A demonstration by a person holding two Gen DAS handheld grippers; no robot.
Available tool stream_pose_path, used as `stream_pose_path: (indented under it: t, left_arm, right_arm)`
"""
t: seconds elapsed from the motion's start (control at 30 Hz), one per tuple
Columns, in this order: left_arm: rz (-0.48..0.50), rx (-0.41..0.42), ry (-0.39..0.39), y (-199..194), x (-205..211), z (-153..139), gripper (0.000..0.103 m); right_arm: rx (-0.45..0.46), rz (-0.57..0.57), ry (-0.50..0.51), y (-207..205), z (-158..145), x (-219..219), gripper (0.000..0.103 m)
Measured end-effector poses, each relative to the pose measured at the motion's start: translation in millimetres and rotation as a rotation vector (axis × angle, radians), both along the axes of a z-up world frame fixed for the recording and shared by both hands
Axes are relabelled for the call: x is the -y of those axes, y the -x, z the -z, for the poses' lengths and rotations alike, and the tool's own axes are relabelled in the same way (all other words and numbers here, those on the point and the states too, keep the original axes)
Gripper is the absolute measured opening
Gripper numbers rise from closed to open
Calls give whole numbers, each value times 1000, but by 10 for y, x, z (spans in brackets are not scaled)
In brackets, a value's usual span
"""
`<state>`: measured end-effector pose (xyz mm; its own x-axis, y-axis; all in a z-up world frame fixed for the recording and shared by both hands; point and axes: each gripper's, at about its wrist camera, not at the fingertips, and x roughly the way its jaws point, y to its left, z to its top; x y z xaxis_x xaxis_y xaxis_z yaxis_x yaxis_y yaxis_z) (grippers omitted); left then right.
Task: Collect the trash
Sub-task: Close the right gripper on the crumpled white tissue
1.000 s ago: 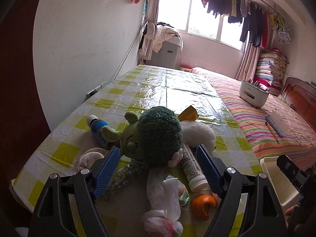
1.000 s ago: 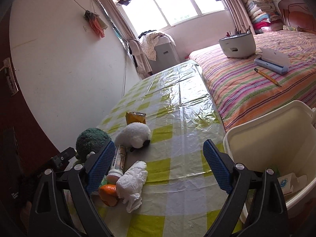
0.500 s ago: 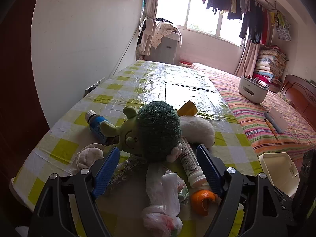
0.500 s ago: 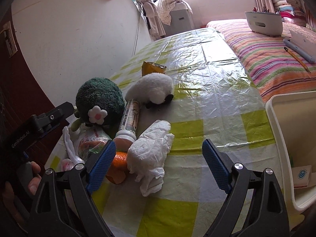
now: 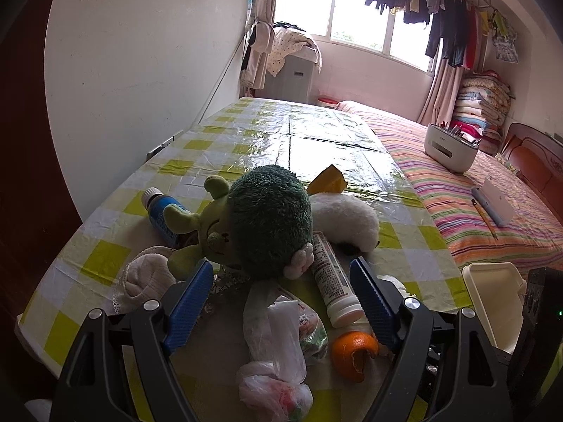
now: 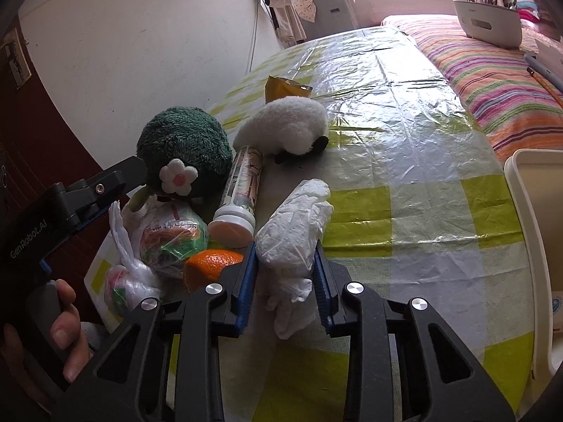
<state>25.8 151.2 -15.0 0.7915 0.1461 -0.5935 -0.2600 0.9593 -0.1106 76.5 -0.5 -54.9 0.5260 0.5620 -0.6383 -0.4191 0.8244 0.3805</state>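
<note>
My right gripper (image 6: 285, 283) is shut on a crumpled white tissue wad (image 6: 293, 227) that lies on the checked tablecloth. Beside it lie an orange peel (image 6: 211, 263), a knotted plastic bag of scraps (image 6: 169, 237) and a capped tube (image 6: 241, 190). My left gripper (image 5: 279, 302) is open and empty above the same pile: the plastic bag (image 5: 278, 337), the orange peel (image 5: 353, 351) and the tube (image 5: 332, 281) lie between and before its fingers. The cream trash bin (image 6: 527, 211) stands at the table's right edge; it also shows in the left wrist view (image 5: 492, 295).
A green plush toy (image 5: 260, 218), a white plush sheep (image 5: 346, 218), a blue bottle (image 5: 165, 216), a yellow wrapper (image 5: 329, 181) and a white sock (image 5: 140, 277) lie on the table. The wall runs along the left, a striped bed (image 5: 475, 204) along the right.
My right gripper has moved forward and left onto the tissue wad and closed its fingers on it. The left gripper has stayed open, almost still over the pile.
</note>
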Motion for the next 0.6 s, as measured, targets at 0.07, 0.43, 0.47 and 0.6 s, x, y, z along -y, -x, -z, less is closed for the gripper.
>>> stream_pose_path:
  t: [0.07,0.43,0.47,0.6]
  left_arm:
    - [-5,-5,-3,-6,-3,11,78]
    - [-15,-40,-35,-77,9,48,78]
    - [-17,-45,-40,-95,7,52,78]
    - [-25,-53,-56,-184,-13,43,78]
  right_arm:
    - [31,3,-6,39,-46,22,22]
    - [106,95,-99,88,-226,388,22]
    - [105,100,-103,86,-229,406,22]
    - [100,105,-112,84,-240,443,22]
